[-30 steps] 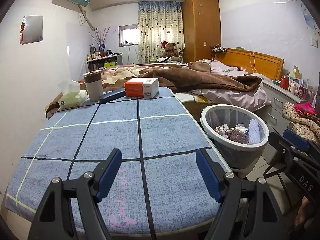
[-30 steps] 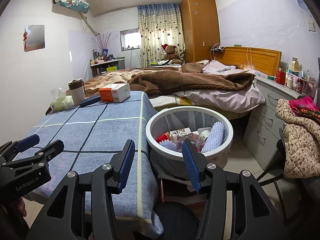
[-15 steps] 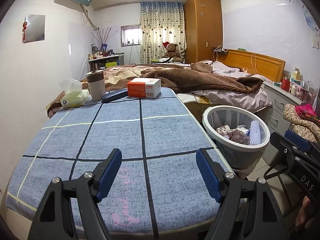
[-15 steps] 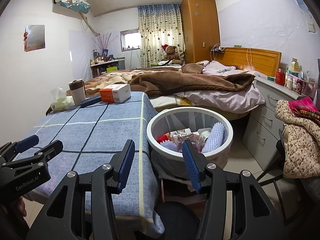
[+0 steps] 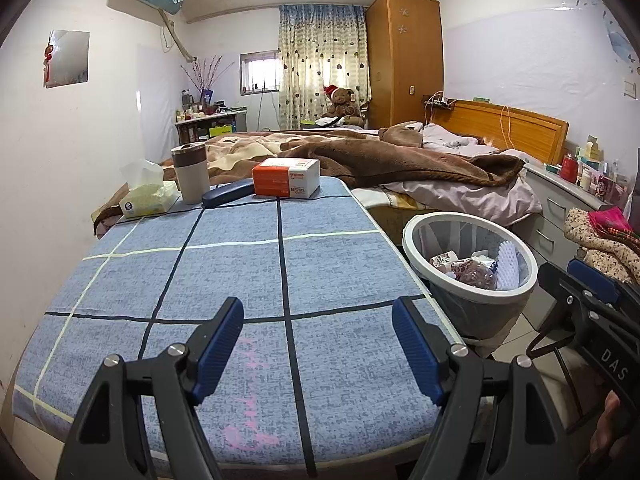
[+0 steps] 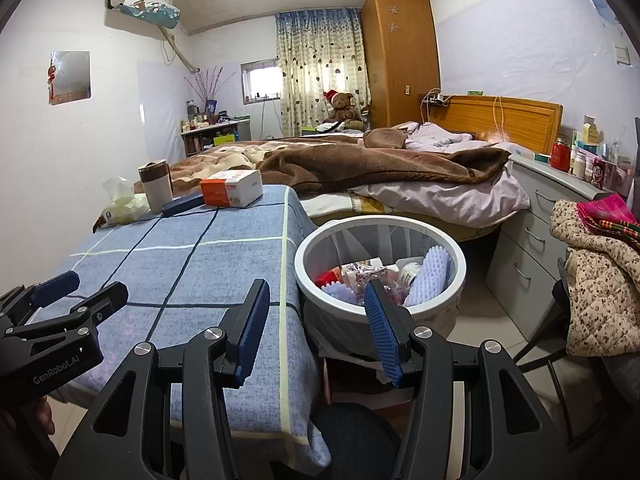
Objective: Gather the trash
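A white-rimmed mesh trash bin [image 5: 412, 248] [image 6: 308, 300] stands on the floor at the table's right side, holding wrappers and pale brush-like pieces. My left gripper [image 5: 318, 346] is open and empty over the near part of the blue checked tablecloth [image 5: 248, 264]. My right gripper [image 6: 316, 328] is open and empty, hovering by the table's right edge in front of the bin. Each gripper shows in the other's view, the right one [image 5: 576, 280] beside the bin, the left one [image 6: 76, 292] over the cloth.
At the table's far end stand an orange-white box [image 5: 286, 177], a dark case [image 5: 228, 194], a tumbler [image 5: 190, 174] and a tissue pack [image 5: 146, 200]. A bed [image 5: 400, 160] lies behind. A drawer unit [image 6: 536, 216] and a clothes-covered chair [image 6: 596, 280] stand right.
The left gripper's view has shifted slightly back and up; the table objects sit a little lower and right in frame. The right gripper has barely moved. Both stay open.
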Available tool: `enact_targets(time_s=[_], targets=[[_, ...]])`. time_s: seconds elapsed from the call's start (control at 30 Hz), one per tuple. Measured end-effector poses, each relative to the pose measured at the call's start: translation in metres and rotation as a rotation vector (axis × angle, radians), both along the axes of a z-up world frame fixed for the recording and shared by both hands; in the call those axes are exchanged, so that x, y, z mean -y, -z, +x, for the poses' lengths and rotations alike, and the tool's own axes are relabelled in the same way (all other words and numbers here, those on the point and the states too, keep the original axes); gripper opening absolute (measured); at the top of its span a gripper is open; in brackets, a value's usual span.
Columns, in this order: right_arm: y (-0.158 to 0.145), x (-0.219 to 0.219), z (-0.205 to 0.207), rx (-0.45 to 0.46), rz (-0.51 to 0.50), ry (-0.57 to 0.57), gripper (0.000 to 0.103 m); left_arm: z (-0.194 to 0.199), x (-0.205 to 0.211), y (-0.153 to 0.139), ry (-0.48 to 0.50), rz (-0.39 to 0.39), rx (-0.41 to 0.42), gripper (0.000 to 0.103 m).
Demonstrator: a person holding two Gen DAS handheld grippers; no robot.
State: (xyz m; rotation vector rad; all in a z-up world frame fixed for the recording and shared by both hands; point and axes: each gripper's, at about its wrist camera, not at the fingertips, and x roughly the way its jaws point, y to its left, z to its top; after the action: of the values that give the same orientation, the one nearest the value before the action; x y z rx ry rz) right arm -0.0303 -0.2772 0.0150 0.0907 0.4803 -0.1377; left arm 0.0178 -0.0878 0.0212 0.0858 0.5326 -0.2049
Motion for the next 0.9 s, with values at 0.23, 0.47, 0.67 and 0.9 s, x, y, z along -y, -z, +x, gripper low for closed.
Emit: enact_targets(time_s=[0.23, 0.47, 0.67, 0.9], targets=[[0.0, 0.0001, 0.0, -0.002, 0.001, -0.003, 0.051, -0.0008, -0.0018, 0.0006, -0.006, -0.003, -0.003, 0.078], [-0.0008, -0.0008, -0.0004, -0.002, 0.001, -0.006, 0.051, -0.0015, -0.0024, 0.0008, -0.005, -0.004, -0.003, 0.078], [-0.0008, -0.0009, -0.0005, -0.002, 0.001, -0.005, 0.051, -0.0011, -0.0024, 0.001, -0.005, -0.004, -0.003, 0.078], [-0.0012, -0.002, -0.0006, -0.002, 0.002, -0.008, 0.051, -0.0012, -0.0024, 0.0009, -0.005, -0.004, -0.002, 0.078]])
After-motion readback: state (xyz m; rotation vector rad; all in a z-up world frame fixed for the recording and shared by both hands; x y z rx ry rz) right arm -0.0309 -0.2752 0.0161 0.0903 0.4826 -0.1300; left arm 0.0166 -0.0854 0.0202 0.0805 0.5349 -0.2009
